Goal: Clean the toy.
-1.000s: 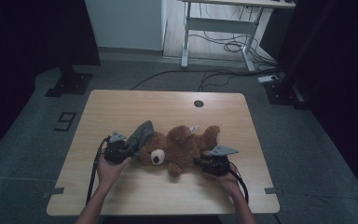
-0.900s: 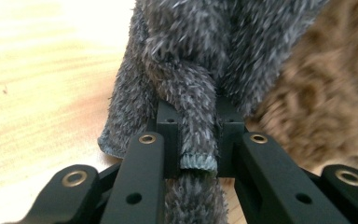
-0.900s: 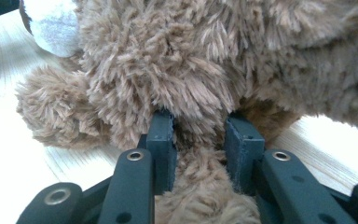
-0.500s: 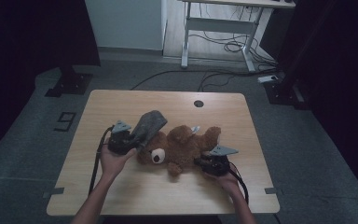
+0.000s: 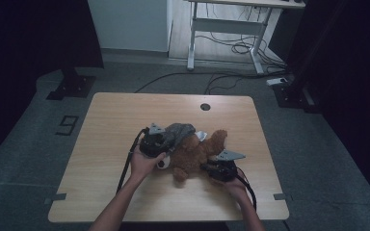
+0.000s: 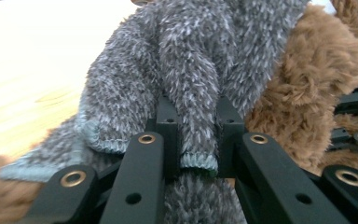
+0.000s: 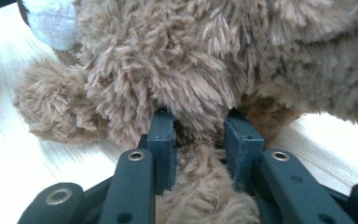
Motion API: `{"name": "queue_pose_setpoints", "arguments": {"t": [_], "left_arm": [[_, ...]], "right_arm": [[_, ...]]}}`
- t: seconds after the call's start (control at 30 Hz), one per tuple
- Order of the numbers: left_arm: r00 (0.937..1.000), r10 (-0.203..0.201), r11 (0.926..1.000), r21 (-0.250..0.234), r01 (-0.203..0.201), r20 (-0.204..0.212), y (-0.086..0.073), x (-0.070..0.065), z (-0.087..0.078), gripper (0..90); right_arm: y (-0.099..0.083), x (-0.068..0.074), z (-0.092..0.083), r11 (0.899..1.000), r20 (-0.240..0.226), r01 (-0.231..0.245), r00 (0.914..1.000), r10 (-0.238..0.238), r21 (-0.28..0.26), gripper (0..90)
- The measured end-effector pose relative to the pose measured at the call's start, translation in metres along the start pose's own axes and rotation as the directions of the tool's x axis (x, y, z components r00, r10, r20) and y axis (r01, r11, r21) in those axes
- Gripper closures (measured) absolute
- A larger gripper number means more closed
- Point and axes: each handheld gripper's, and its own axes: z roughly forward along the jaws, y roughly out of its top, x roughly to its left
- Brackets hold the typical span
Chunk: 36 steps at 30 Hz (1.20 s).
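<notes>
Teddy bear (image 5: 196,155), brown and shaggy, lying on its side near the middle of the wooden table (image 5: 125,115), slightly toward the near edge, with a grey knitted garment (image 5: 178,132) bunched over its upper body. Left gripper (image 5: 166,144) clamped on a fold of that grey garment (image 6: 186,93), hemmed edge pinched between the black jaws in the left gripper view, brown fur (image 6: 317,93) just beside. Right gripper (image 5: 211,168) clamped on a brown limb of the bear (image 7: 200,140), pads sunk deep into the pile, tuft bulging out toward the camera. Apparently a dressing or undressing step, garment being worked along the body while the other grip anchors the toy. To do it well: keep the anchoring grip steady and low against the table, draw the knit along the line of the body rather than straight up, hold only fabric and no fur in the pulling jaws, ease off if the hem catches on an ear or arm, regrip nearer the bunched part instead of stretching the hem. No brand or label readable on bear or garment; a mark like the digit 9 (image 5: 67,125) on the grey floor left of the table.
</notes>
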Motion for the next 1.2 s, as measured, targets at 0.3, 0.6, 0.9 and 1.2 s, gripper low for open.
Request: {"name": "queue_pose_setpoints", "arguments": {"t": [0.3,0.6,0.9,1.2], "left_arm": [[0.9940,0.021,0.9996,-0.016,-0.022,-0.107,-0.016,0.022,-0.035,76.4],[0.9893,-0.088,0.9961,-0.024,0.085,-0.116,-0.063,0.052,-0.041,76.9],[0.9835,-0.135,0.9891,0.043,0.141,-0.121,-0.095,0.061,-0.024,77.2],[0.9844,-0.137,0.9898,0.025,0.140,-0.111,-0.071,0.064,-0.029,77.1]], "right_arm": [[0.000,0.000,0.000,1.000,0.000,-0.004,1.0000,0.004,0.004,67.6],[0.000,0.000,0.000,1.000,0.001,-0.008,1.0000,0.008,-0.001,67.6],[0.000,0.000,0.001,1.000,0.002,-0.007,1.0000,0.007,0.000,67.7],[0.000,-0.001,0.004,1.000,0.006,-0.012,0.9999,0.012,0.002,68.2]]}}
